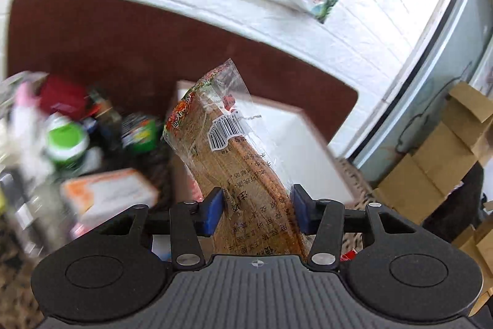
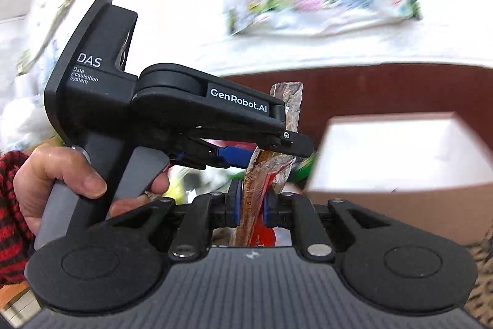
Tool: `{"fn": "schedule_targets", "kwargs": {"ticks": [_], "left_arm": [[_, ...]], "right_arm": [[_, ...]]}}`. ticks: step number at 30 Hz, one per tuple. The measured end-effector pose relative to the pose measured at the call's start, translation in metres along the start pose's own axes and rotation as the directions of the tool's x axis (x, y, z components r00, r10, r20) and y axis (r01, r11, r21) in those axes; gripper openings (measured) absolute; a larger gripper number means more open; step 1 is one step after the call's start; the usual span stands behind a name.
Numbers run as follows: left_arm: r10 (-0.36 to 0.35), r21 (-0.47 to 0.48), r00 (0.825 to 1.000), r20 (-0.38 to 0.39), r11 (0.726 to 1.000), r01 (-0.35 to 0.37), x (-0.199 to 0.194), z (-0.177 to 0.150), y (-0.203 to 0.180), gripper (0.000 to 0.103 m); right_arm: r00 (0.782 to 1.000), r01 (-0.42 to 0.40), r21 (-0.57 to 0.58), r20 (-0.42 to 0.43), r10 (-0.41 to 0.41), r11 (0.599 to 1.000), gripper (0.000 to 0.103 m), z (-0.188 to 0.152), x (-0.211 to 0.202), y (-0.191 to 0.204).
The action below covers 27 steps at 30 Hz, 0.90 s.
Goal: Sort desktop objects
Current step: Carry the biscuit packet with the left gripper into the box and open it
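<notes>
**Packet held upright in the left gripper, white box just beyond it**

From the left wrist camera I saw the left gripper (image 1: 256,211) closed on a cellophane packet (image 1: 234,150) of flat brown contents. Both blue pads pressed on its lower part. The packet's long axis ran forward along the line of the fingers. It rose away from the camera and leaned a little to the left at its crimped top. A barcode sticker faced me halfway up.

The packet was clear of the surface and touched nothing but the pads.

The relation that mattered was the white box (image 1: 308,150). It sat directly behind the packet and spread to its right, open side up, close to the fingertips. To the left lay a blurred heap of other items, among them a green-lidded jar (image 1: 66,141) and an orange-and-white carton (image 1: 107,193).

From the right wrist camera I saw the right gripper (image 2: 250,202) nearly fully closed on a thin brown and red wrapped strip (image 2: 251,205), which stood upright between its pads. I could not tell whether this was the lower end of the same packet or a second one. A hand (image 2: 61,181) held the left gripper side-on in this view, its fingers pointing right and ending just short of the box.

I judged the left gripper to be the nearer one to the box. A short move forward and to the right looked enough to bring the packet over the opening, lengthwise and top end first.
</notes>
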<state>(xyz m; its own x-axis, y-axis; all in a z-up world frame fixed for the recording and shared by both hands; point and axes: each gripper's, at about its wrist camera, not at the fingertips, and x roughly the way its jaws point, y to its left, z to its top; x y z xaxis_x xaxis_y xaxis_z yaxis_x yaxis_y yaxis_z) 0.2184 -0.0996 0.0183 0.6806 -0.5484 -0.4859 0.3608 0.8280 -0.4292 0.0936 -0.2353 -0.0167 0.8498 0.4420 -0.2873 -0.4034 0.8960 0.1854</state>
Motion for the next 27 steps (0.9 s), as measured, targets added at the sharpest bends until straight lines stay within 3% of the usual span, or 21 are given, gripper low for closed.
{"fn": "schedule_targets", "kwargs": {"ticks": [4, 11, 24, 26, 27], "left_arm": [[-0.021, 0.0, 1.0, 0.002, 1.0, 0.021, 0.048, 0.013, -0.003, 0.048], [-0.027, -0.011, 0.999, -0.038, 1.0, 0.027, 0.119, 0.035, 0.001, 0.045], [0.0, -0.063, 0.995, -0.096, 0.998, -0.006, 0.188, 0.047, 0.029, 0.045], [0.019, -0.056, 0.995, -0.1, 0.998, -0.024, 0.195, 0.048, 0.032, 0.046], [0.029, -0.044, 0.994, -0.101, 0.998, -0.034, 0.198, 0.048, 0.031, 0.058]], "right_arm": [[0.998, 0.056, 0.015, 0.033, -0.056, 0.998, 0.015, 0.009, 0.024, -0.034], [0.994, 0.109, 0.029, 0.017, -0.109, 0.994, 0.015, 0.015, 0.074, -0.09], [0.995, 0.101, 0.033, -0.011, -0.101, 0.994, 0.015, 0.008, 0.122, -0.14], [0.994, 0.104, 0.031, -0.026, -0.103, 0.994, 0.015, 0.006, 0.131, -0.143], [0.994, 0.108, 0.029, -0.037, -0.106, 0.994, 0.015, 0.005, 0.136, -0.145]]}}
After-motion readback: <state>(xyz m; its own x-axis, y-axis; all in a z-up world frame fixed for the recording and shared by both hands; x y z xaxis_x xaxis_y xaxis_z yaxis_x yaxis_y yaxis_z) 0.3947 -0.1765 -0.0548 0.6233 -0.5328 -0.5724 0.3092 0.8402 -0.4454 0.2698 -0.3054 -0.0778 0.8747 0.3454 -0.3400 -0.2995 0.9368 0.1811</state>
